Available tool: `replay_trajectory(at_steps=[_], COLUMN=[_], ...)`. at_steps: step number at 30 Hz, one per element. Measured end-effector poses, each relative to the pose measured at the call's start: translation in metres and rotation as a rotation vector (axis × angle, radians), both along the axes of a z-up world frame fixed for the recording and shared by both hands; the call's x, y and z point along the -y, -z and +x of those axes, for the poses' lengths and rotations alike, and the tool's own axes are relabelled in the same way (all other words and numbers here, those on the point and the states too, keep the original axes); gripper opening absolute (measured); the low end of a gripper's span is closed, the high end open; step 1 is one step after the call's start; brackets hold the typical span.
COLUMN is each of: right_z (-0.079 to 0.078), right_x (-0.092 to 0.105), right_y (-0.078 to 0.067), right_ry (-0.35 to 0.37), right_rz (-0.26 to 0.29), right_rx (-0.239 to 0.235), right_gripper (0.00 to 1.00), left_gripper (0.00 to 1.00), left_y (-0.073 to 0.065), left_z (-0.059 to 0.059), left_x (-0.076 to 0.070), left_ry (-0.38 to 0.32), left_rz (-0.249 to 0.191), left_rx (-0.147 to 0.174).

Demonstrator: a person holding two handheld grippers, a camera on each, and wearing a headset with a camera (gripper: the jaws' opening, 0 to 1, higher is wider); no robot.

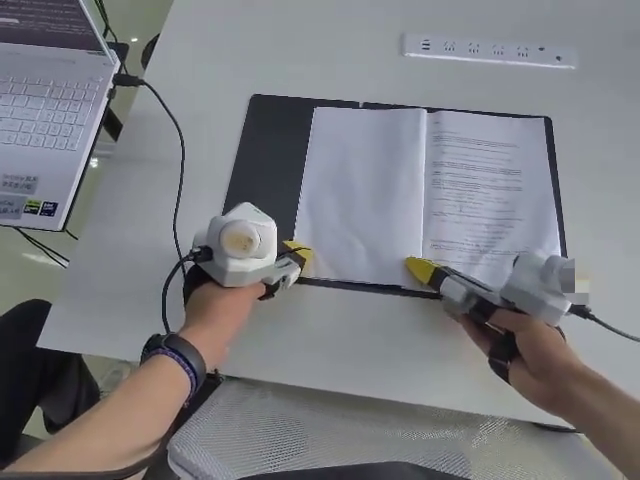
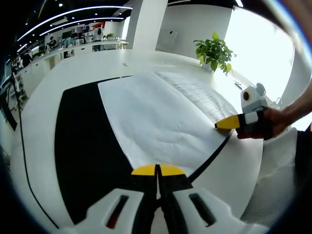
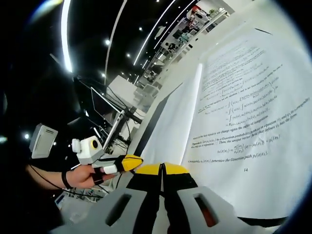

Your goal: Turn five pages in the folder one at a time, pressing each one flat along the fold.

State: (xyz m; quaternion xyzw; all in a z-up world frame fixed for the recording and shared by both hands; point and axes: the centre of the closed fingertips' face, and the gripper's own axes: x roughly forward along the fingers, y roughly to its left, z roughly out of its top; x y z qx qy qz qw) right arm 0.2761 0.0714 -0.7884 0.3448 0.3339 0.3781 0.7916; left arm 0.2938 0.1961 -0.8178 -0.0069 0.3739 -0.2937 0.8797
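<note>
A black folder (image 1: 265,160) lies open on the white table, with a blank turned page (image 1: 365,190) on its left half and a printed page (image 1: 490,190) on its right. My left gripper (image 1: 297,253) is shut, its yellow tips at the bottom left corner of the blank page (image 2: 156,122). My right gripper (image 1: 418,268) is shut too, its tips resting at the bottom edge near the fold, over the printed page (image 3: 243,112). In the left gripper view the right gripper (image 2: 226,123) shows at the page's edge. The left gripper (image 3: 129,162) appears in the right gripper view.
An open laptop (image 1: 45,110) sits at the table's far left, with a black cable (image 1: 180,150) running down past the folder's left side. A white power strip (image 1: 490,50) lies along the far edge. A mesh chair back (image 1: 330,430) is below the table's near edge.
</note>
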Motion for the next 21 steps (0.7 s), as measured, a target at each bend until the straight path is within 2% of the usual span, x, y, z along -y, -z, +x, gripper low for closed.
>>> replay_trajectory(at_steps=[10, 18, 21], right_z=[-0.014, -0.013, -0.012], right_x=[0.003, 0.005, 0.006], right_y=[0.003, 0.005, 0.007], right_ry=[-0.01, -0.002, -0.007], right_rz=[0.01, 0.002, -0.008], right_rx=[-0.033, -0.044, -0.048], right_gripper=[0.0, 0.0, 0.0], left_gripper=[0.0, 0.0, 0.0], left_y=[0.001, 0.001, 0.001], left_z=[0.0, -0.001, -0.001], left_x=[0.0, 0.0, 0.001], left_ry=[0.0, -0.006, 0.012], left_rz=[0.0, 0.003, 0.017], left_rx=[0.0, -0.003, 0.005])
